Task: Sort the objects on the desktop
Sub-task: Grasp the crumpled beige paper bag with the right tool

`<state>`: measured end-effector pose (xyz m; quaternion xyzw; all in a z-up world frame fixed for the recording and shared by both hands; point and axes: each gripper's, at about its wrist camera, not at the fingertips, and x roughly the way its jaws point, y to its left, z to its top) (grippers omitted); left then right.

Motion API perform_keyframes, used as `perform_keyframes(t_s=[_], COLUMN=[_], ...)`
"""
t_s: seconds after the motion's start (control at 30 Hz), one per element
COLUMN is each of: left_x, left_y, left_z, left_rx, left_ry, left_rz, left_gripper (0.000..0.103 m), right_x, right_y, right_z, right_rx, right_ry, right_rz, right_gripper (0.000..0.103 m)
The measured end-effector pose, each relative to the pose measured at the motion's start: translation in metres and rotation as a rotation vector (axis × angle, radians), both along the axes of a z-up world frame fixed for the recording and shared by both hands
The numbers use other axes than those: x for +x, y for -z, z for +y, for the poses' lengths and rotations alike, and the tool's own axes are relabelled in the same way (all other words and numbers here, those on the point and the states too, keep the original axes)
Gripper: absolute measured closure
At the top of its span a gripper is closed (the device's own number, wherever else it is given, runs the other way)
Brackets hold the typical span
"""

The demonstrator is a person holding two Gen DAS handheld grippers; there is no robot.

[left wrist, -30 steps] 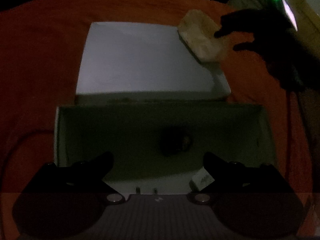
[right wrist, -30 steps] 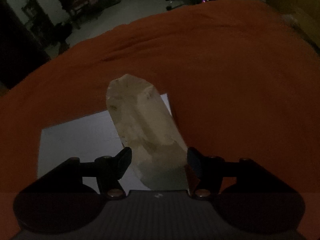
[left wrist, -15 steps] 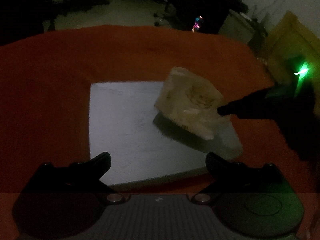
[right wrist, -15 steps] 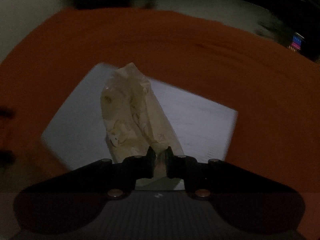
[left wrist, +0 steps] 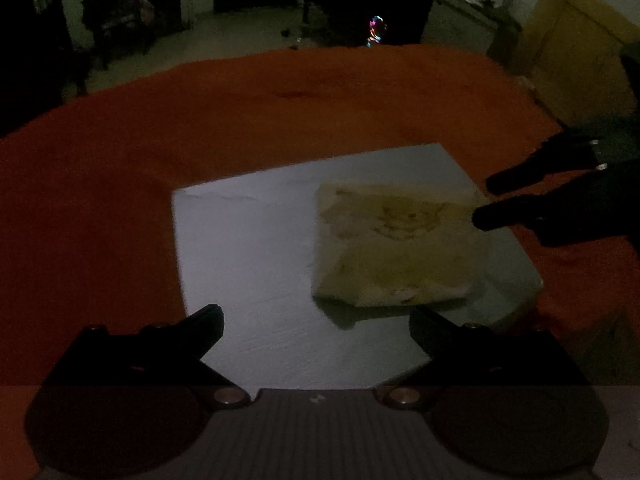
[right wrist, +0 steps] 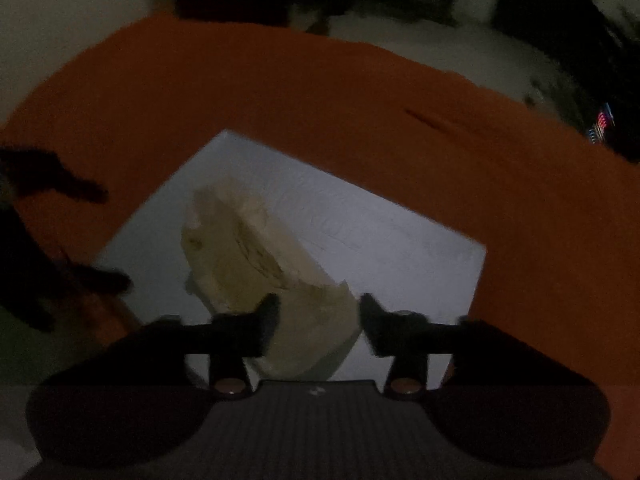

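Letting go looks done: your right gripper [right wrist: 316, 316] fingers have just been opening and stand apart around the cream pouch [left wrist: 396, 244], apparently lying on the white box lid [left wrist: 248, 248]; back straight out. Left gripper [left wrist: 316, 328] fingers gape, empty.

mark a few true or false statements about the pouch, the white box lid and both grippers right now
1. The cream pouch lies on the white box lid. True.
2. The left gripper is shut on the pouch. False: its jaws stand wide open with nothing between them.
3. The right gripper is clamped tight on the pouch. False: its jaws have just been opening, and the pouch's end lies between them.
4. The lid rests on an orange cloth. True.
5. A dark round object sits on the lid beside the pouch. False: only the pouch is on it.
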<state>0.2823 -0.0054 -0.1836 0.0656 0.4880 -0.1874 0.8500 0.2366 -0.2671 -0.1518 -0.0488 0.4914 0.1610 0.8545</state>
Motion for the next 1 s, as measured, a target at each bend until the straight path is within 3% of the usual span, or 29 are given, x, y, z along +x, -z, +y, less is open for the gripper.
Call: perform_keyframes(t_s=[0.03,0.27,0.53,0.7,0.8,0.83,0.87,0.9,0.93,0.97,1.0], left_x=[0.001,0.007,0.030,0.039,0.046,0.048,0.049,0.051,0.052,0.053,0.053], left_y=[0.002,0.012,0.012,0.017,0.024,0.026,0.028,0.030,0.033,0.034,0.035], left_z=[-0.002,-0.010,-0.014,-0.024,-0.024,-0.023,-0.022,-0.023,-0.023,-0.023,-0.022], left_rx=[0.009,0.041,0.010,0.037,0.016,0.005,-0.009,-0.021,-0.032,-0.053,-0.072], left_ry=[0.007,0.019,0.006,0.072,0.047,0.037,0.035,0.045,0.059,0.074,0.082], left_rz=[0.000,0.009,-0.037,-0.097,-0.087,-0.083,-0.076,-0.061,-0.045,-0.027,-0.017], left_gripper=[0.002,0.002,0.002,0.001,0.001,0.003,0.014,0.035,0.047,0.067,0.075], right_x=[-0.001,-0.014,0.001,0.004,0.000,-0.001,-0.001,-0.001,-0.002,-0.002,-0.002], right_y=[-0.001,0.003,0.008,0.011,0.012,0.013,0.013,0.014,0.015,0.015,0.015], right_z=[-0.005,-0.046,-0.047,-0.036,-0.038,-0.039,-0.039,-0.039,-0.039,-0.039,-0.039], right_rx=[0.027,0.128,0.205,0.173,0.162,0.159,0.156,0.152,0.150,0.150,0.150], right_ry=[0.046,0.305,0.271,0.239,0.249,0.248,0.244,0.240,0.237,0.235,0.233], right_rz=[0.014,0.169,0.136,0.133,0.148,0.151,0.154,0.156,0.157,0.155,0.153], right_gripper=[0.038,0.038,0.038,0.042,0.047,0.054,0.059,0.070,0.073,0.075,0.079])
